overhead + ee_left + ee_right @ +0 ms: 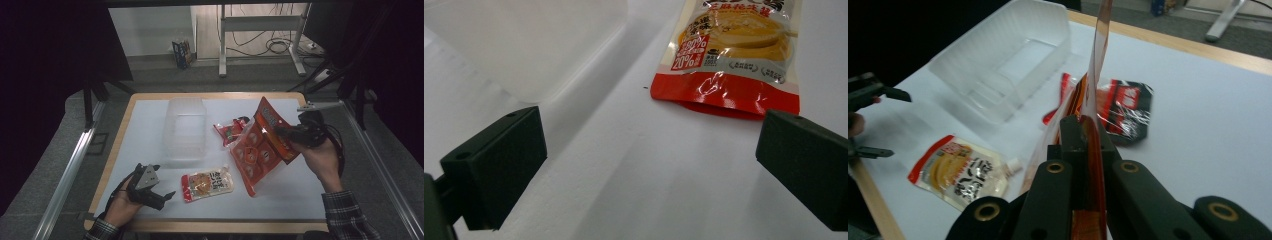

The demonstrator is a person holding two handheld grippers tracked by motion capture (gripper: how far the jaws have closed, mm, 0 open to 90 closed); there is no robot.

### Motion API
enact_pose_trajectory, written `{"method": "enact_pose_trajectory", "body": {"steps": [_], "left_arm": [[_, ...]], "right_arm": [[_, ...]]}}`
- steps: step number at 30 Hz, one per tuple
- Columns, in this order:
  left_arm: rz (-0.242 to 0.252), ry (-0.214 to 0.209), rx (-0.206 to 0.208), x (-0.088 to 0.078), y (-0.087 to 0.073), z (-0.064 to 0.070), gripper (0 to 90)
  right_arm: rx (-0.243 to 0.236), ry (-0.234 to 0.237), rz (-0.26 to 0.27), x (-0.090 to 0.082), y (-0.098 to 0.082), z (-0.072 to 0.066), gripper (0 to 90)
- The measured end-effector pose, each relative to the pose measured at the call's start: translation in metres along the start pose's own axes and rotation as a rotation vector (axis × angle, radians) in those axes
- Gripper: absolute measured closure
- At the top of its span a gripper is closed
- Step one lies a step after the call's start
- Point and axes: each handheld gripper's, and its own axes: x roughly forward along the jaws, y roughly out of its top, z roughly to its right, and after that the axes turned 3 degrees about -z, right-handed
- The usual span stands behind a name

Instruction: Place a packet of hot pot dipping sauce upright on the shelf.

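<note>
The left gripper rests low on the tabletop near its front edge, jaws wide apart with nothing between them. Just ahead of its right jaw lies a sauce pouch, flat, its far end cut off at the top of the left gripper view; ahead of its left jaw stands a clear bin, empty, whose near wall blurs into the white surface. Beyond the pouch, toward the right gripper, lies a small red and black packet, partly hidden behind the orange bag. The right gripper is raised above the tabletop and clamped on the upper edge of that bag, which hangs down and to the left from its jaws, lower end close to the surface. In the right gripper view the bag shows edge-on as a thin strip, its print unreadable. The tabletop is white with a wooden rim. Past it are grey floor, desk legs, cables and a small box; both sides are dark.
</note>
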Motion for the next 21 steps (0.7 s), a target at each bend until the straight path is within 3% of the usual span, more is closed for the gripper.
{"method": "enact_pose_trajectory", "body": {"steps": [10, 16, 21], "left_arm": [[0.007, 0.001, 0.0, -0.001, 0.0, 0.0, 0.0], [0.01, 0.0, -0.001, -0.002, 0.001, 0.0, 0.0], [0.015, 0.001, -0.006, -0.002, 0.001, 0.0, 0.0]], "right_arm": [[-0.041, 0.131, 0.01, 0.007, 0.026, -0.029, 88.4], [-0.07, 0.134, 0.016, 0.01, 0.039, -0.04, 88.5], [-0.039, 0.152, 0.04, 0.011, 0.051, -0.037, 88.4]]}}
